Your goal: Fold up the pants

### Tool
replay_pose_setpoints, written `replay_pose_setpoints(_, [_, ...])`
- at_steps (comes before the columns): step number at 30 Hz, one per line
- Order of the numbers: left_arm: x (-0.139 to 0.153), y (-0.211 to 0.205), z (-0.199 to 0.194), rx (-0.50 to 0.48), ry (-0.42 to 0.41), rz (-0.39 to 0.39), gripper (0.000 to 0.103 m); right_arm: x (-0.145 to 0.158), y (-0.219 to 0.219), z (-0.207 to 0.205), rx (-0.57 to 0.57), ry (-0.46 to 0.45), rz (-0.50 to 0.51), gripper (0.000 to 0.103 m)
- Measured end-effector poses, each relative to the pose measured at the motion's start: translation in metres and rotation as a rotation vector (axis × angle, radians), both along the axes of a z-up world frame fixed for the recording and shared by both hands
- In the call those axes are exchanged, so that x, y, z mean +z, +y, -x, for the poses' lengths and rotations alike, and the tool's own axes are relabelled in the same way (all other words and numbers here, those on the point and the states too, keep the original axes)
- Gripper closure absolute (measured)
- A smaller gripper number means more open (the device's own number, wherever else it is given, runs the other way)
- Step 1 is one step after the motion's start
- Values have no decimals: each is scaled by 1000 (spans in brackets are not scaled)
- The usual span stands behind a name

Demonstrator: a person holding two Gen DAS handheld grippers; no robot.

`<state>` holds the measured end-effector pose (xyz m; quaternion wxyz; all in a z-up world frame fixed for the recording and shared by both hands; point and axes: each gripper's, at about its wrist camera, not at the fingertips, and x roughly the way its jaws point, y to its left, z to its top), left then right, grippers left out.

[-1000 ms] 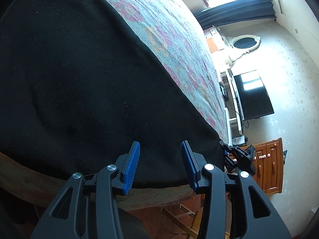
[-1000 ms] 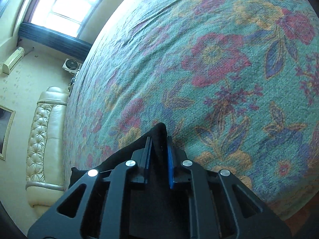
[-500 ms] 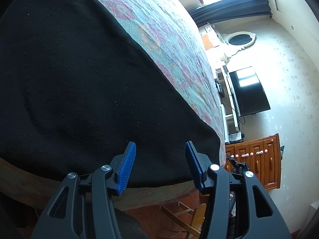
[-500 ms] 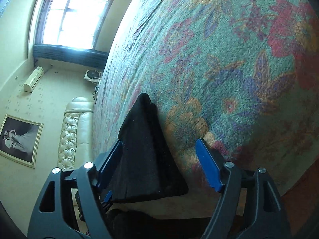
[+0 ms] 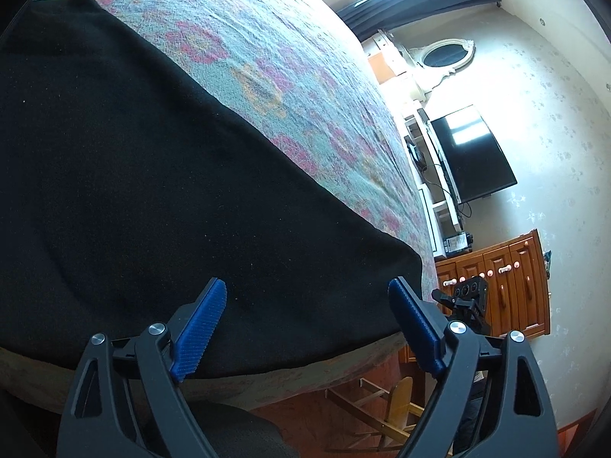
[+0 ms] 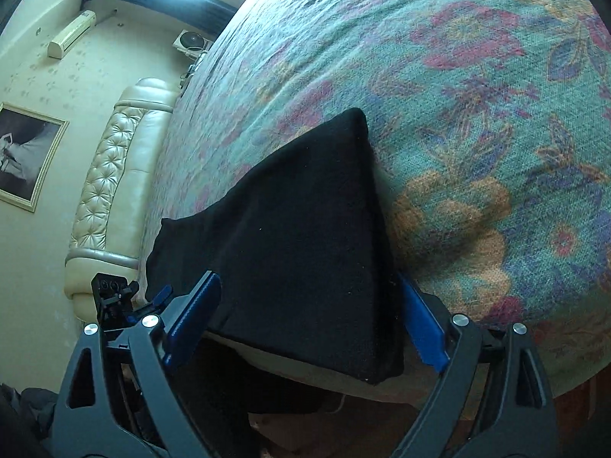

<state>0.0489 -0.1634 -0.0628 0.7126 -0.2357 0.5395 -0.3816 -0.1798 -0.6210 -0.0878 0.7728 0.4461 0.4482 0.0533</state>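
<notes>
The black pants [image 5: 145, 175] lie folded flat on the floral bedspread [image 5: 290, 87], near the bed's front edge. In the right wrist view they show as a dark folded slab [image 6: 290, 236] with a corner hanging at the edge. My left gripper [image 5: 305, 324] is open and empty, its blue pads over the near hem. My right gripper [image 6: 305, 324] is open and empty, its pads on either side of the pants' near corner. The other gripper shows small in each view, the right one [image 5: 466, 297] and the left one [image 6: 114, 297].
The bed's front edge [image 5: 305, 378] runs just under my grippers. A television [image 5: 473, 156] and wooden drawers [image 5: 504, 282] stand by the right wall. A cream tufted headboard [image 6: 110, 198] and a framed picture [image 6: 23, 156] are on the left.
My right gripper let go of the pants' corner, opened wide and drew back. My left gripper opened wider and drew back a little. The pants lie still on the bed.
</notes>
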Motion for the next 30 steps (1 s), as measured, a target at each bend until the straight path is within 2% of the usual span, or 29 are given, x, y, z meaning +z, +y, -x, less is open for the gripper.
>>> replay_pose_setpoints(4, [-2,2,-6,-34,-6,-25,15,-5,-10,2,-61,-63,-120,12])
replay_pose_setpoints(11, [-16,10,-20,-68,32,-25,15,-5,1,0,-2,-82,-176,12])
replay_pose_setpoints(15, [-22,14,-26,-92,53,-2,15,-10,-6,0,-24,-72,-230,13])
replay_pose_setpoints(17, [-24,15,-29,-102,65,13,15,-17,-15,5,-32,-59,-253,19])
replay_pose_setpoints(21, [-27,19,-34,-111,96,44,14,-25,-21,13,-27,-78,-319,20])
replay_pose_setpoints(26, [-25,20,-34,-143,75,47,14,-30,-23,25,-56,-92,-351,20])
replay_pose_setpoints(27, [-24,19,-33,-155,64,39,14,-28,-21,26,-68,-88,-327,25])
replay_pose_setpoints(29, [-23,18,-31,-163,47,29,14,-24,-18,26,-87,-56,-246,58])
replay_pose_setpoints(30, [-23,18,-31,-160,43,28,14,-26,-20,28,-121,-30,-244,90])
